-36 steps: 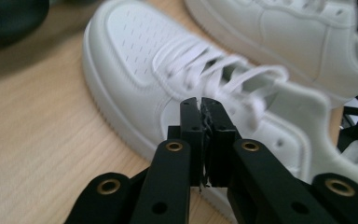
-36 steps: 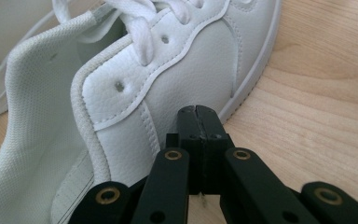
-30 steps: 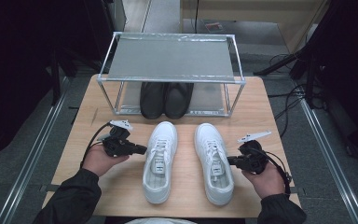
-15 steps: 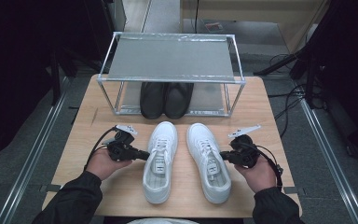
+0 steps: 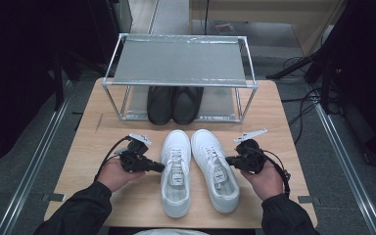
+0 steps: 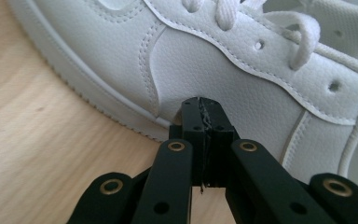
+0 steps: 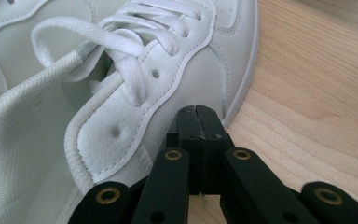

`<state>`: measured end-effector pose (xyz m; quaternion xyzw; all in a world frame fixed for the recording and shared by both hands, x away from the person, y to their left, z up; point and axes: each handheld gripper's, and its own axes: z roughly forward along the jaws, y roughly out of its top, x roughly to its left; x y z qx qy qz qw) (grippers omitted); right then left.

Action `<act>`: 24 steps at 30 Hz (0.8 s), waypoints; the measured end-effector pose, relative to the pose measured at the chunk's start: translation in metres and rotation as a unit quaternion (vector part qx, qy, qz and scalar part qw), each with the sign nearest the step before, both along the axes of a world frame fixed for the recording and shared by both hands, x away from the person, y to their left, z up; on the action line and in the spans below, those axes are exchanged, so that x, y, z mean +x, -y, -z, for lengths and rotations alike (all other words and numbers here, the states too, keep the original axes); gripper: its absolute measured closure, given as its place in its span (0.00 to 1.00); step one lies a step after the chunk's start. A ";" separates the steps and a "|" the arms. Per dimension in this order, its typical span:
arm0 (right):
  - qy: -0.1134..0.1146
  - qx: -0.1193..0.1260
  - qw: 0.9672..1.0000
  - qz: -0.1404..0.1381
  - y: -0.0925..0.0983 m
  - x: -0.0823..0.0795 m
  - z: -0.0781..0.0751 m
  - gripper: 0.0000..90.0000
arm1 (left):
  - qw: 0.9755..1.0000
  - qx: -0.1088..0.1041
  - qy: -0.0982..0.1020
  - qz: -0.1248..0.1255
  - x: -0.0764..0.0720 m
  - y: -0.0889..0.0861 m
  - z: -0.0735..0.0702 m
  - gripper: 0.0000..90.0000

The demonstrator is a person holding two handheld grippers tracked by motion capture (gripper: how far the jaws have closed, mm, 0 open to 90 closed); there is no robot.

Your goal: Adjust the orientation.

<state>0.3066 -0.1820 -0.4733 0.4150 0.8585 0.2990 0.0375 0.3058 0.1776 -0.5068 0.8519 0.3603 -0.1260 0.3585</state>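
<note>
High view: two white shoes lie side by side on the table (image 5: 78, 161), in front of a rack (image 5: 181, 61) sheltering black shoes (image 5: 174, 104). The left gripper (image 5: 159, 167) presses the left shoe (image 5: 175, 174) from outside; the right gripper (image 5: 229, 159) meets the right shoe (image 5: 215, 169).

Left gripper view: jaws clenched empty — tips against the shoe's side.

Right gripper view: jaws clenched too, tips at the shoe's side.

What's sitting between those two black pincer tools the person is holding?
In the high view, two white sneakers lie side by side between the left gripper and the right gripper, one shut gripper against each outer side.
</note>
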 end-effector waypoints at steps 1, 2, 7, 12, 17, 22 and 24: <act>-0.001 0.001 1.000 0.000 0.000 0.000 0.000 1.00 | 1.000 -0.005 -0.005 0.008 -0.001 0.003 0.001 0.99; 0.000 0.002 1.000 0.001 0.000 0.001 0.000 1.00 | 1.000 -0.006 -0.004 0.013 -0.003 0.007 0.001 0.99; -0.001 0.007 1.000 0.003 0.002 0.001 0.000 1.00 | 0.999 -0.012 -0.004 0.035 -0.008 0.021 0.003 0.99; -0.006 0.019 1.000 0.008 0.002 0.005 0.001 1.00 | 0.999 -0.022 -0.018 0.028 -0.008 0.025 0.005 0.96; 0.001 0.023 1.000 0.010 0.001 0.008 0.001 1.00 | 0.999 -0.020 -0.012 0.028 -0.009 0.026 0.004 0.97; 0.005 0.032 0.999 0.014 0.004 0.007 0.000 0.99 | 0.999 -0.010 -0.009 0.047 -0.008 0.023 0.000 0.96; 0.017 0.047 0.999 0.020 0.005 0.004 -0.005 0.96 | 0.999 -0.008 0.006 0.048 -0.009 0.022 -0.004 0.93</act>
